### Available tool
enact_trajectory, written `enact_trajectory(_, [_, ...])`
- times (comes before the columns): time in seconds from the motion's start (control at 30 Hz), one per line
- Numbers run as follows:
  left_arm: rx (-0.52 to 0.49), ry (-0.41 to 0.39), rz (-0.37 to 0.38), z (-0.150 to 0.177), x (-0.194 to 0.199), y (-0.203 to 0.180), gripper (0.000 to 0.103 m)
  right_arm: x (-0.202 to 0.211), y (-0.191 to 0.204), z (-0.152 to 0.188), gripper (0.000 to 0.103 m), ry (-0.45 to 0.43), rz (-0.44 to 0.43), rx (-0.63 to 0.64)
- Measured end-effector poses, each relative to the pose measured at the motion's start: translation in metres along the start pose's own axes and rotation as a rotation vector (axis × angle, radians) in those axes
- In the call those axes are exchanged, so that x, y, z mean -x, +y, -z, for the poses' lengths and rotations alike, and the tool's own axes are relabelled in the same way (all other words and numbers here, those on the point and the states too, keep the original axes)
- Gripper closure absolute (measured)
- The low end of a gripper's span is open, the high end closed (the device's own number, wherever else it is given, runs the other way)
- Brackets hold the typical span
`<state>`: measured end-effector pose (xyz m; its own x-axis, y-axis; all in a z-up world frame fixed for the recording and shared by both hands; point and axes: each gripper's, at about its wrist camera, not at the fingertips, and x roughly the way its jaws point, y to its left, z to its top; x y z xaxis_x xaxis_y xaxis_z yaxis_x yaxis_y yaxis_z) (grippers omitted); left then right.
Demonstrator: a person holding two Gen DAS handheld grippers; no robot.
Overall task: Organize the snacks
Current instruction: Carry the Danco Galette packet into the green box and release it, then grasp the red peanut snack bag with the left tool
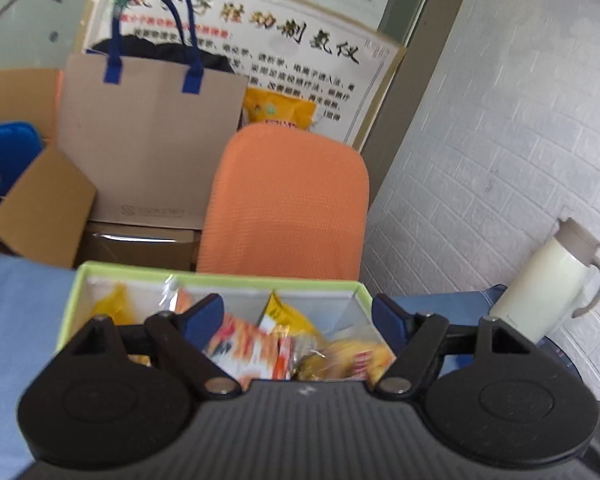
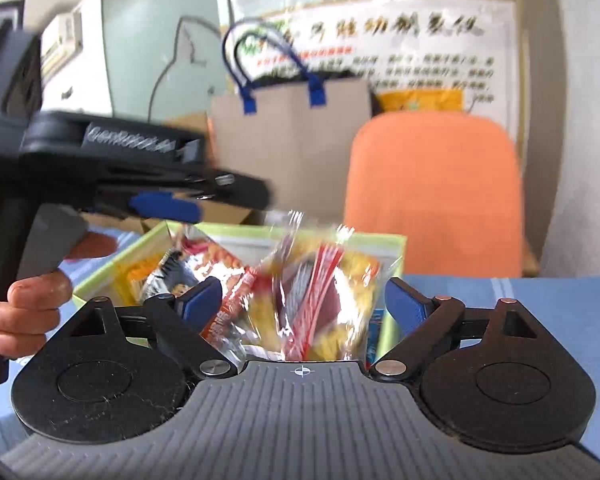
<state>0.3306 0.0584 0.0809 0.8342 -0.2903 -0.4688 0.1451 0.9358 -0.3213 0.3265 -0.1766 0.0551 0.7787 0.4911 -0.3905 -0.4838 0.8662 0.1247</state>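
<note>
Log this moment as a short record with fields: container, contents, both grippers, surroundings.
container: light green cardboard box, lid off, on a blue tablecloth
contents: mixed snack packets in orange, yellow and clear wrappers, piled loosely
left gripper: open, nothing between its blue pads, above the box
right gripper: open, over the packets, gripping none
surroundings: orange chair back behind the box, brown paper bag with blue handles, cream thermos jug at the right

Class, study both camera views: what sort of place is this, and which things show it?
Probably an office or clinic back room used for storage. A wall poster with printed Chinese text, an orange office chair, and cardboard boxes beside a paper carrier bag suggest it.
</note>
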Motion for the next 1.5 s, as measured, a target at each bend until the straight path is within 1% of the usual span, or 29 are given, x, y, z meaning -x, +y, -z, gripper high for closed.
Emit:
enact_trajectory(0.03, [-0.004,-0.003,0.002,0.007,0.011,-0.003,0.029,0.013,0.001,0.005,0.015,-0.016,-0.001,-0.011])
enact_trajectory(0.1, [-0.012,-0.003,-0.005,0.025,0.031,-0.007,0.029,0.032,-0.001,0.013,0.014,-0.035,-0.005,-0.043])
enact_trajectory(0.17, [-0.038,0.002,-0.022,0.044,0.050,-0.012,0.028,0.058,0.006,0.029,0.014,-0.042,-0.011,-0.078])
enact_trajectory(0.3, [-0.078,0.043,-0.073,0.089,0.082,-0.018,0.028,0.099,0.021,0.065,0.012,-0.019,-0.013,-0.134])
enact_trajectory(0.4, [-0.051,0.062,-0.101,0.120,0.107,-0.009,0.028,0.129,0.037,0.095,0.012,0.017,0.022,-0.131])
enact_trajectory(0.47, [-0.005,0.072,-0.117,0.139,0.123,0.000,0.028,0.148,0.047,0.115,0.012,0.040,0.048,-0.127])
enact_trajectory(0.53, [0.024,0.087,-0.115,0.156,0.132,0.006,0.028,0.160,0.053,0.132,0.012,0.064,0.064,-0.140])
enact_trajectory(0.6, [0.048,0.132,-0.107,0.169,0.133,0.007,0.029,0.164,0.055,0.145,0.012,0.086,0.050,-0.162])
enact_trajectory(0.67, [0.052,0.174,-0.093,0.179,0.131,0.005,0.029,0.160,0.058,0.150,0.013,0.111,0.030,-0.160])
enact_trajectory(0.7, [0.049,0.179,-0.088,0.182,0.132,0.003,0.029,0.157,0.060,0.151,0.014,0.123,0.018,-0.140])
enact_trajectory(0.77, [0.049,0.177,-0.074,0.184,0.136,0.001,0.029,0.149,0.066,0.148,0.014,0.134,-0.026,-0.057])
enact_trajectory(0.87, [0.057,0.175,-0.087,0.181,0.135,0.002,0.029,0.131,0.073,0.139,0.014,0.177,-0.042,0.092])
enact_trajectory(0.93, [0.095,0.197,-0.067,0.179,0.129,0.008,0.029,0.118,0.070,0.133,0.012,0.191,-0.078,0.162])
enact_trajectory(0.97, [0.126,0.208,-0.055,0.178,0.127,0.011,0.029,0.109,0.067,0.130,0.011,0.220,-0.098,0.173])
enact_trajectory(1.0, [0.153,0.216,-0.045,0.178,0.125,0.014,0.029,0.098,0.065,0.129,0.011,0.263,-0.127,0.173])
enact_trajectory(1.07, [0.165,0.220,-0.047,0.177,0.123,0.016,0.029,0.085,0.061,0.130,0.012,0.305,-0.178,0.140])
enact_trajectory(1.13, [0.144,0.231,-0.050,0.176,0.122,0.011,0.029,0.086,0.064,0.135,0.013,0.306,-0.166,0.138])
enact_trajectory(1.2, [0.172,0.263,-0.007,0.177,0.120,0.008,0.029,0.099,0.073,0.139,0.013,0.305,-0.159,0.134])
enact_trajectory(1.27, [0.218,0.308,0.069,0.178,0.116,0.005,0.029,0.115,0.080,0.145,0.013,0.292,-0.192,0.098])
enact_trajectory(1.3, [0.236,0.326,0.101,0.178,0.113,0.001,0.029,0.121,0.082,0.147,0.013,0.288,-0.188,0.087])
enact_trajectory(1.33, [0.244,0.344,0.118,0.177,0.110,-0.003,0.029,0.127,0.084,0.148,0.013,0.277,-0.169,0.082])
enact_trajectory(1.37, [0.246,0.361,0.121,0.176,0.105,-0.008,0.029,0.130,0.085,0.147,0.013,0.261,-0.145,0.086])
enact_trajectory(1.43, [0.249,0.383,0.105,0.175,0.093,-0.016,0.029,0.131,0.083,0.146,0.013,0.247,-0.109,0.073])
enact_trajectory(1.5, [0.239,0.401,0.106,0.173,0.081,-0.023,0.029,0.126,0.080,0.147,0.014,0.258,-0.108,0.035])
